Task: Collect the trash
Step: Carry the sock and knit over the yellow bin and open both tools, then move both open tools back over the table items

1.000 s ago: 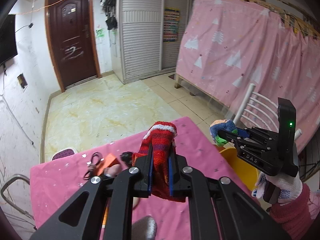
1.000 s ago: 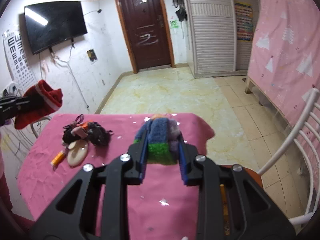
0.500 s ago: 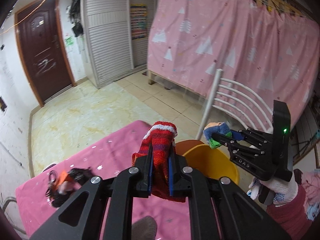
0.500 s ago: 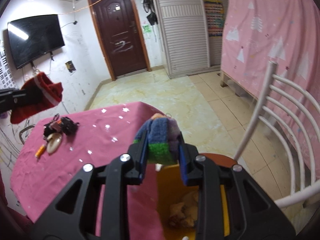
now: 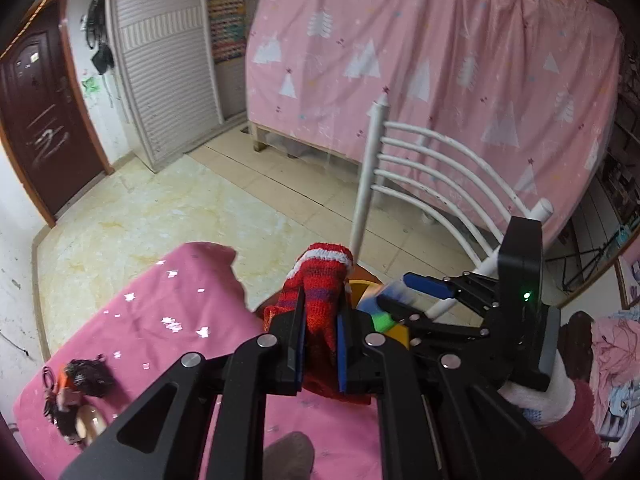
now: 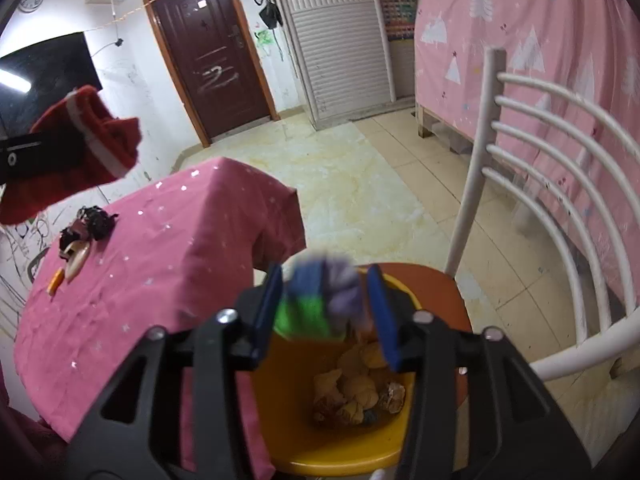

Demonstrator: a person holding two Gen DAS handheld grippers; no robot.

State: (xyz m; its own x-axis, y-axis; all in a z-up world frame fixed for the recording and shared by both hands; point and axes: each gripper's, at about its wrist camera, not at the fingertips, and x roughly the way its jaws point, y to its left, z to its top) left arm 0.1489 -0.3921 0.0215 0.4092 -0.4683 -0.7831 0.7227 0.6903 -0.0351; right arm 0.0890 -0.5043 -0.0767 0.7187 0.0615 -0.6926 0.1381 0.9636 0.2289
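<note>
Blue-green knit piece: the blurred blue, green and purple woollen scrap point(image 6: 320, 304) sits between the fingers of my right gripper point(image 6: 326, 312), whose jaws are spread wider than it, so it looks loose and on its way down
Yellow bin: the bin point(image 6: 280, 396) stands on the orange seat point(image 6: 448, 300) of the white chair point(image 6: 552, 184), just beside the edge of the pink surface point(image 6: 160, 248); crumpled brownish wrappers point(image 6: 356, 388) already lie in it
Red knit piece: the red sock-like scrap with a white band point(image 5: 320, 292) is clamped tight in my left gripper point(image 5: 318, 344), held in the air near the bin's rim, not yet over the opening
Doing it well: I judge I should keep the right jaws wide and centred over the opening until the scrap falls clear of the pads, since wool may cling; then bring the left gripper above the middle of the bin before letting go
Left on the surface: a dark tangle point(image 6: 90, 224) and a few small bits point(image 6: 76, 260) at the far-left end
Change from half a second ago: my right jaws were pinching the scrap, now they stand apart; both views have swung further over the bin, so more of its inside shows
</note>
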